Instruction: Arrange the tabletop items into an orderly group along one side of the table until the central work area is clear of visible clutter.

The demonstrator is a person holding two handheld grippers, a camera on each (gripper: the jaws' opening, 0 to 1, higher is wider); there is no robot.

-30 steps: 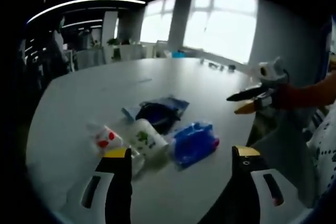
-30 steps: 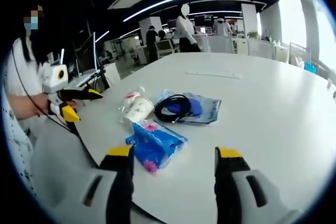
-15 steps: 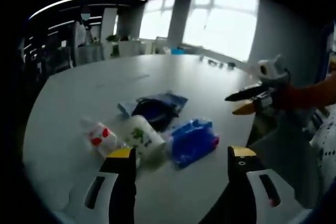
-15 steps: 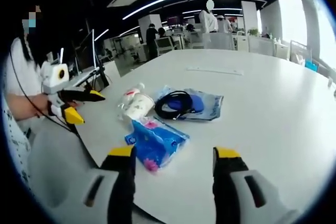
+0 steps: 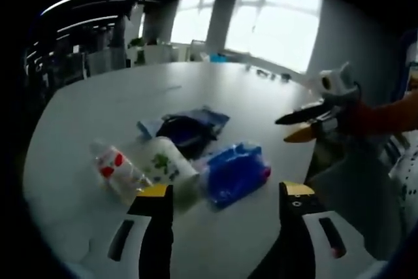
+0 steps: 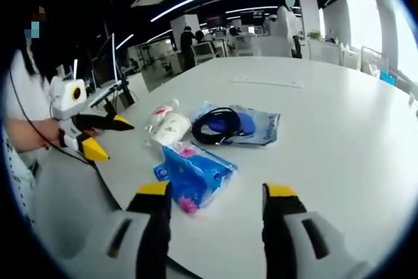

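A small cluster lies near the edge of the white table (image 6: 339, 129). It holds a blue tissue pack (image 6: 194, 173), a paper cup (image 6: 171, 129) on its side, a plastic bottle (image 6: 159, 117) lying behind the cup, and a black cable coil (image 6: 219, 125) on a blue bag (image 6: 261, 125). My right gripper (image 6: 215, 191) is open just short of the tissue pack. My left gripper (image 6: 91, 136), held in a hand at the left, is open and off the table edge. In the left gripper view, my left gripper (image 5: 226, 191) hangs open before the bottle (image 5: 117, 169), cup (image 5: 166, 164), tissue pack (image 5: 234, 171) and cable (image 5: 186, 129). My right gripper (image 5: 310, 121) comes in from the right.
A thin white strip (image 6: 268, 83) lies farther out on the table. Small dark items (image 5: 268, 76) sit by the far edge near the windows. Desks and standing people (image 6: 287, 21) fill the office behind. A person's arm (image 5: 385, 115) is at the right.
Both cameras have drifted slightly, so the cluster sits a little further left in the left gripper view. The left gripper has dipped a bit lower. The items have not moved.
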